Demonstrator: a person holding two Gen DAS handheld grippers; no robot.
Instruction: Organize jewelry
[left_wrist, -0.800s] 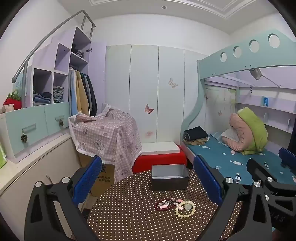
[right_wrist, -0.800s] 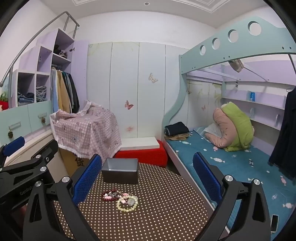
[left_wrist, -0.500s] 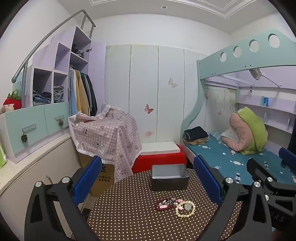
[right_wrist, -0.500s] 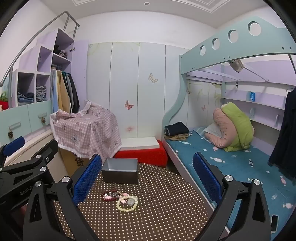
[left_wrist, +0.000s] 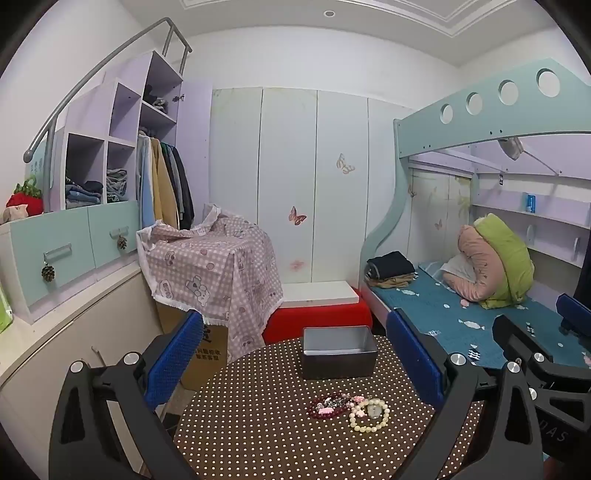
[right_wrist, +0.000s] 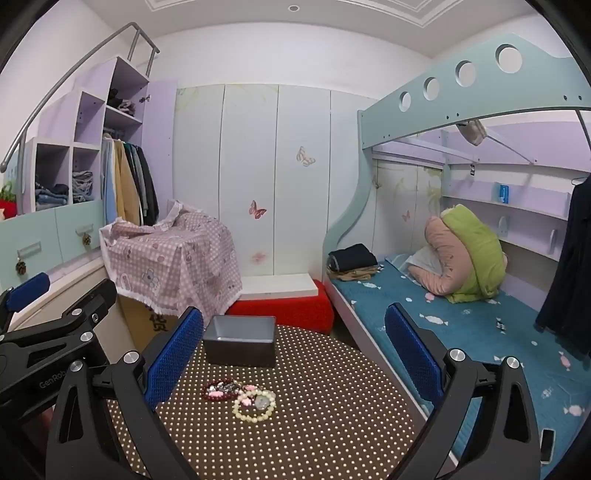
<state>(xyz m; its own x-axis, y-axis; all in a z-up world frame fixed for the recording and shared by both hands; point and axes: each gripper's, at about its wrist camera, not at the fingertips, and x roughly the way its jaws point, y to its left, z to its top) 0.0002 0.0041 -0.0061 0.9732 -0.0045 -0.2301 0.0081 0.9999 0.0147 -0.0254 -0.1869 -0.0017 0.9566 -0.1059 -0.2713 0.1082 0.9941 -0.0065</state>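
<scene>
Cream bead bracelet (left_wrist: 369, 415) touching dark-red one (left_wrist: 327, 406), grey tin (left_wrist: 338, 352) behind, both grippers spread wide, nothing held

Both hand-held grippers hover above the near edge of the counter (left_wrist: 258, 435), side by side. The left hand-held gripper (left_wrist: 295, 363) and the right hand-held gripper (right_wrist: 293, 360) each have blue fingers spread wide, gripping nothing.

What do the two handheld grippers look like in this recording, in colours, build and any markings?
Both match: the left gripper and right gripper have matte black angular plastic frames with silver round bolt heads, and each finger carries a blue textured rubber pad. White lettering beginning "GenRob" is printed on the left gripper's body in the right wrist view; partial letters "DAS" show on the right one's body in the left wrist view. No cables or sleeves visible.
</scene>
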